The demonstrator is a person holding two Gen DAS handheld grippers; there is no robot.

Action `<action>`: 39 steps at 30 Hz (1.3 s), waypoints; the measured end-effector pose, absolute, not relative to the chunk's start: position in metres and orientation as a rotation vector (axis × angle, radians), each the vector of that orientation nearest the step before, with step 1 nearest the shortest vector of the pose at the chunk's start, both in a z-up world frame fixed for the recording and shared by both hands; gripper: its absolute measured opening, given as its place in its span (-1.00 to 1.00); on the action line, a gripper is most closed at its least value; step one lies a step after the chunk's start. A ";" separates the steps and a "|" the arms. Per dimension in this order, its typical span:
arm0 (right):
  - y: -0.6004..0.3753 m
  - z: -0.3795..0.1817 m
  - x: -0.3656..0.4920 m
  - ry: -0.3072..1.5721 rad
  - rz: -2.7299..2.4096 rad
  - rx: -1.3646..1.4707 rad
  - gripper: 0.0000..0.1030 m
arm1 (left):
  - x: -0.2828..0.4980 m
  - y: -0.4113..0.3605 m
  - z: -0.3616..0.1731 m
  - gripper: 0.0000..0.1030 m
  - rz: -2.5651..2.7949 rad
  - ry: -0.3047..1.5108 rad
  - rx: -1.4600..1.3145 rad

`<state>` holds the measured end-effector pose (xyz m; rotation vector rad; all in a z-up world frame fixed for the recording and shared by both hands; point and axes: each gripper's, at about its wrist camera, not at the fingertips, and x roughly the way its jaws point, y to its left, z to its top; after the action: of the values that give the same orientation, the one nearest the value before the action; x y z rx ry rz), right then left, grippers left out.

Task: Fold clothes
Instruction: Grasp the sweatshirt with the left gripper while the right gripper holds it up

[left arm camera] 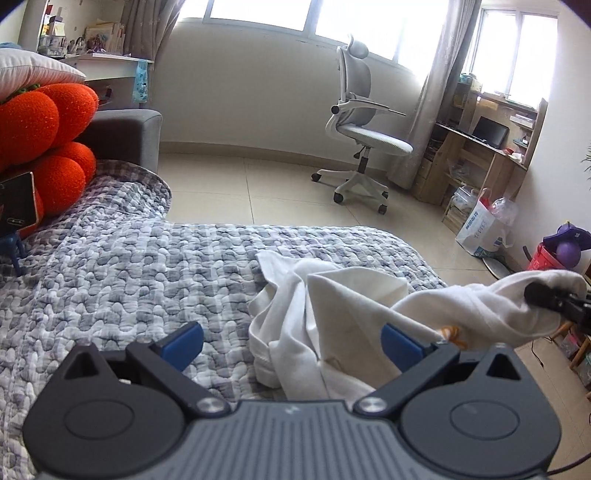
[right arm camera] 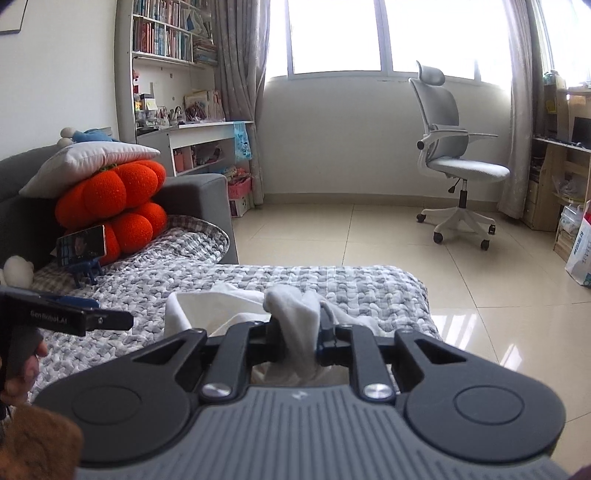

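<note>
Right gripper [right arm camera: 295, 325]: jaws narrow, clamped on a bunched fold of white garment [left arm camera: 317, 332], lifted off the checked quilt [left arm camera: 129, 266]. Left gripper [left arm camera: 291, 343]: jaws wide, holding nothing, cloth beneath. Right view alone: bookshelf [right arm camera: 166, 29], phone [right arm camera: 81, 245]. Left view alone: wooden desk [left arm camera: 480, 155].
</note>
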<state>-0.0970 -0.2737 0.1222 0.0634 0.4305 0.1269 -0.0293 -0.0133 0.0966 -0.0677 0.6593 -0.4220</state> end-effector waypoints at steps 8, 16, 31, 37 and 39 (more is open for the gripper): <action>-0.279 0.105 -0.094 0.472 0.154 0.095 -0.59 | 0.008 -0.061 0.092 0.99 -0.410 0.708 0.000; -0.290 0.095 -0.091 0.497 0.153 0.118 -0.59 | 0.024 -0.068 0.074 -0.26 -0.369 0.788 0.024; -0.284 0.091 -0.092 0.511 0.131 0.074 -0.59 | -0.043 0.059 0.137 -0.86 -0.229 0.568 -0.131; -0.272 0.096 -0.089 0.485 0.100 0.027 -0.59 | -0.070 0.125 0.142 -0.86 -0.124 0.537 -0.096; -0.266 0.102 -0.090 0.451 0.079 -0.001 -0.59 | -0.079 0.138 0.147 -0.86 -0.107 0.515 -0.101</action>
<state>-0.0901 -0.2664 0.1016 -0.0015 0.4510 0.0791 -0.0790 0.1383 0.1465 -0.1008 0.5151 -0.1070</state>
